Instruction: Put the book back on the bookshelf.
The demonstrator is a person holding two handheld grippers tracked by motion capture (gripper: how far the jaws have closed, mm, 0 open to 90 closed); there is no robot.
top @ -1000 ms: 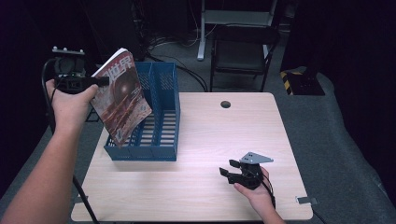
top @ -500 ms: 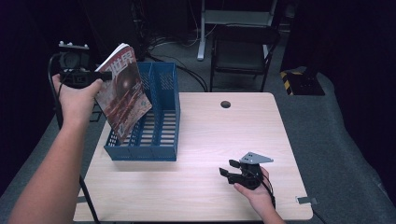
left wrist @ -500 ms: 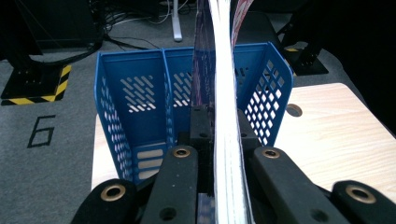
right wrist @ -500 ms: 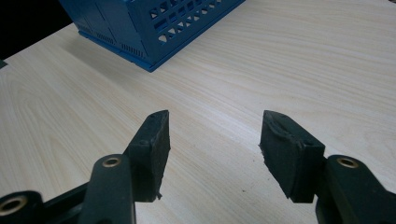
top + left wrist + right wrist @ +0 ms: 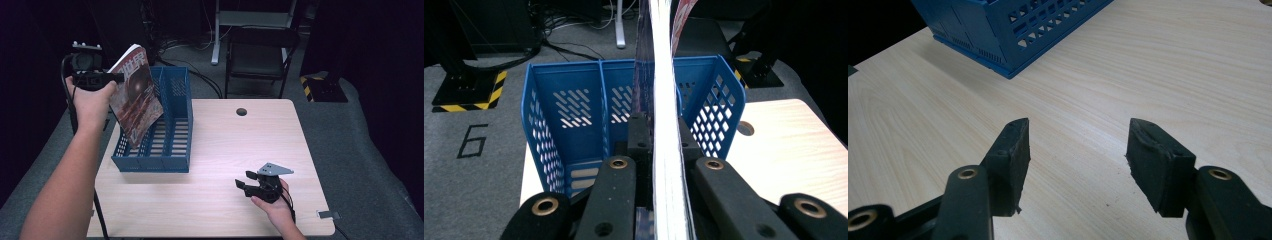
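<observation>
the left gripper [image 5: 107,78] is clenched on a magazine [image 5: 136,97], gripping it near the top edge so that the rest hangs free below. in the left gripper view the page block [image 5: 666,125] runs straight up between the two black jaws, which press it from both sides. the magazine is held above the counter [image 5: 225,150], tilted, with its lower corner dipping into the left part of the blue file organiser [image 5: 170,130]; which compartment it enters cannot be told for certain. a grip at the top edge leaves the lower edge unobstructed, which is what a drop into a narrow slot requires. the organiser lies on the left half of the counter with its open side up, its dividers [image 5: 601,100] running away from the person, so a thin item can go in edge first.

the right gripper [image 5: 248,186] rests on the counter near the front edge, well apart from the organiser. its jaws stand released, with only bare wood between the pads [image 5: 1013,155]. this placement appears to keep it clear of the working hand.

judged step: lowering the magazine into the organiser.
</observation>
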